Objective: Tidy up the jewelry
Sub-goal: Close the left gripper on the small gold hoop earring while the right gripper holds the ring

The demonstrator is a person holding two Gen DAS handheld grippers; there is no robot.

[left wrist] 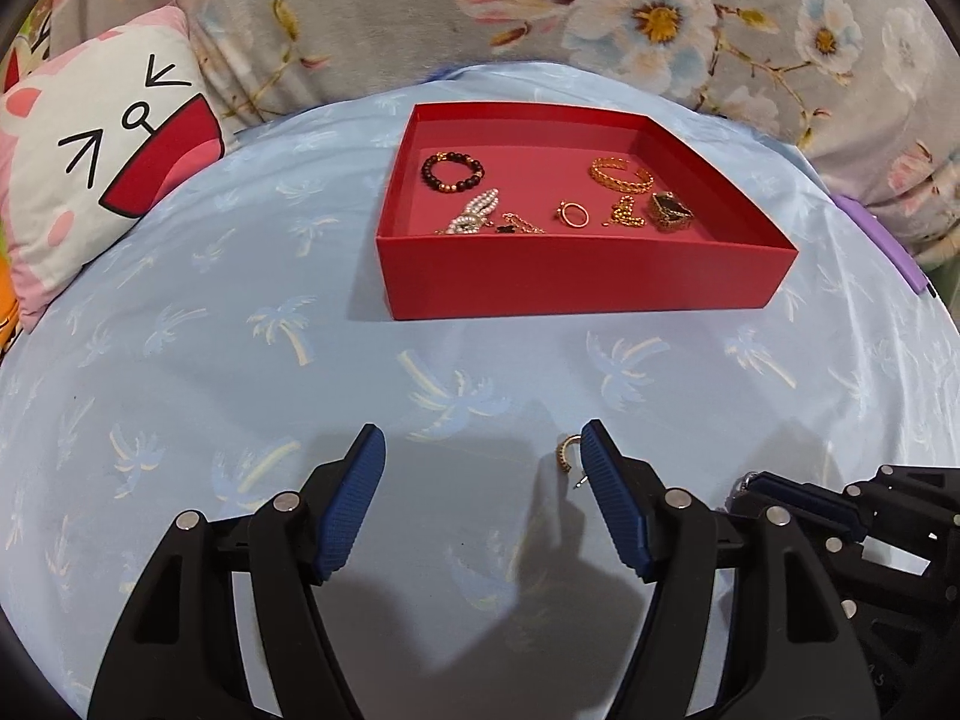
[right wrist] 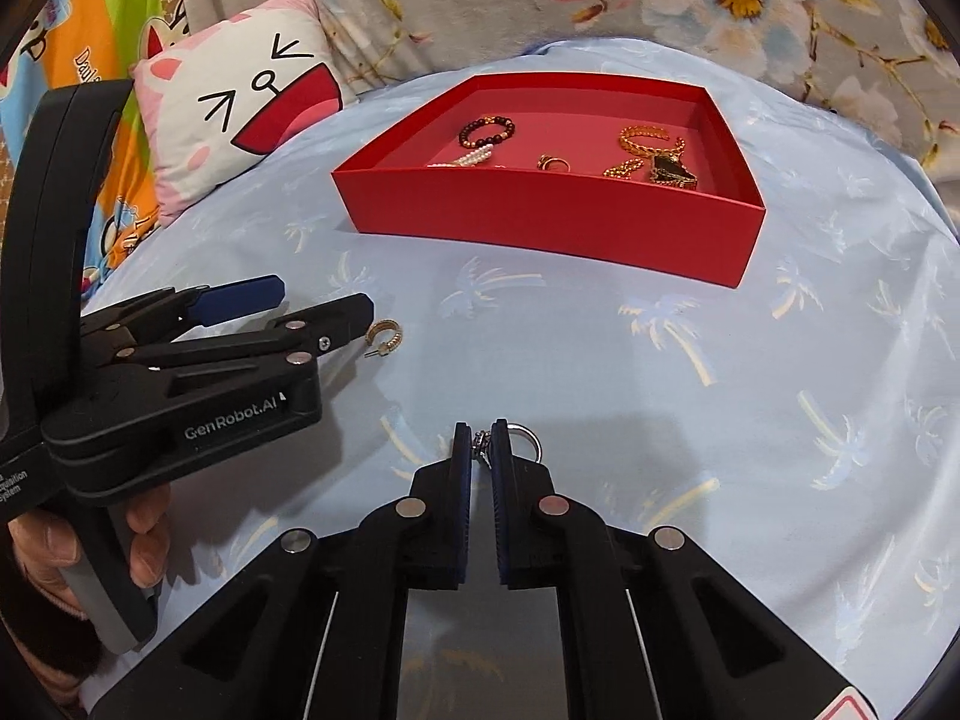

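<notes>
- Gold was the colour to watch: a small gold hoop earring (left wrist: 567,453) lay on the blue palm-print bedspread (left wrist: 240,312), short of the red box's near wall and just inside the left gripper's (left wrist: 483,483) right fingertip, near enough that contact could not be judged.
- Left jaws stood spread wide, apparently straddling the earring for a pinch.
- Over on the right, the right gripper (right wrist: 480,450) was pressed nearly together on a silver ring (right wrist: 528,443), the band poking out past the right finger; likely a carry grip.
- Red box (left wrist: 576,276) sat toward the bedspread's far edge, already holding a beaded bracelet (left wrist: 451,172), a gold cuff (left wrist: 621,177), a pearl clip (left wrist: 474,213) and other small pieces.
- Beside the far left corner leaned a cartoon cat pillow (left wrist: 96,156), clear of the work.
</notes>
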